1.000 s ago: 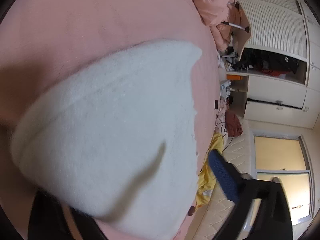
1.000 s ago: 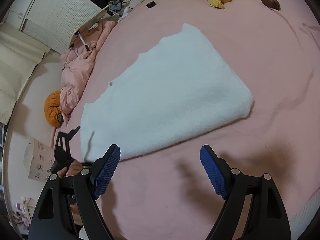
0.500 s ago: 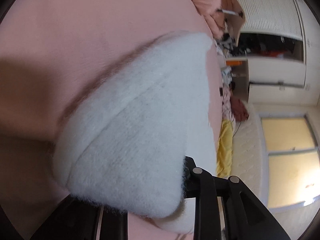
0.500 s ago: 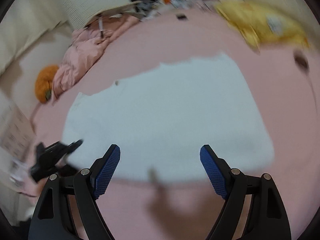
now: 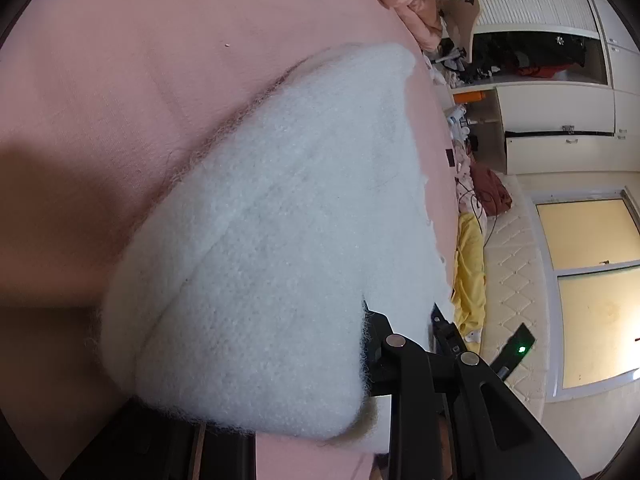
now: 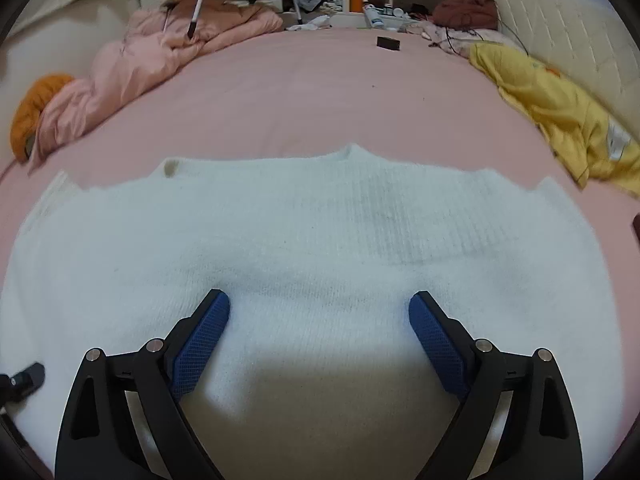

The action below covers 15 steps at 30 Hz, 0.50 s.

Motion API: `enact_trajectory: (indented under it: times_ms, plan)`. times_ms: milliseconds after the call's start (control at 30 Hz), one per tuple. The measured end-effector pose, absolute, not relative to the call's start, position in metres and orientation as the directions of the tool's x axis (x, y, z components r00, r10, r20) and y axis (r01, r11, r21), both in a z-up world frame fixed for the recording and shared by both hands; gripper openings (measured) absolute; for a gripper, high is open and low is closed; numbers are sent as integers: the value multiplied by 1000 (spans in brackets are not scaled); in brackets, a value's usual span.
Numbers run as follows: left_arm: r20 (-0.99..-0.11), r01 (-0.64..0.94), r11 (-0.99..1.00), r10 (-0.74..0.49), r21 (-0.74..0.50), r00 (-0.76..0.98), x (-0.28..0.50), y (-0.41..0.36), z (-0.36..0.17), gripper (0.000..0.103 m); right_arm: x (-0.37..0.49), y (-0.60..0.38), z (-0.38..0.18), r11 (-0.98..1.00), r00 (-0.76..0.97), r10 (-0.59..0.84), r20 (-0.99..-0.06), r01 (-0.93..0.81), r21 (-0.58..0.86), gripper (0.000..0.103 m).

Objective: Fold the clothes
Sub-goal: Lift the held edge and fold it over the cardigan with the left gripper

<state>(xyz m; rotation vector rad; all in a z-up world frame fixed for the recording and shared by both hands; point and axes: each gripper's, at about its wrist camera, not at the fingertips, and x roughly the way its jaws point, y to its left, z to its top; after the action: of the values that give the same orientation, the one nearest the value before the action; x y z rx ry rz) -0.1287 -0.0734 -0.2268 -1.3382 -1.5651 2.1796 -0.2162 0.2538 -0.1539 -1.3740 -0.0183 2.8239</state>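
A white fluffy folded garment (image 6: 320, 240) lies flat on the pink bed sheet (image 6: 304, 96). In the left wrist view the garment (image 5: 280, 240) fills the middle, and its near folded corner sits bunched between the fingers of my left gripper (image 5: 312, 412), which is shut on it. My right gripper (image 6: 320, 340) is open, with its blue-padded fingers (image 6: 204, 336) low over the near edge of the garment, one pad on each side of a stretch of fabric. The left gripper's tip (image 6: 24, 378) shows at the far left in the right wrist view.
A pink duvet (image 6: 160, 52) with a folding lap table on it and an orange cushion (image 6: 36, 108) lie far left. A yellow garment (image 6: 560, 116) lies at the right by the quilted headboard. A small black object (image 6: 388, 43) sits on the sheet far ahead. Cupboards (image 5: 560, 120) stand beyond.
My left gripper closed on the garment's near corner. My right gripper swung round and dropped from above the sheet to low over the garment's near edge, staying open.
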Motion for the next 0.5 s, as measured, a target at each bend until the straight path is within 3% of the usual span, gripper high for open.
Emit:
enact_trajectory:
  times_ms: [500]
  plan:
    - [-574,367,-446,563,-817,-594,-118,-73,-227,24,-137,305,-142,-993,-646,115,-755,-102,-64,90]
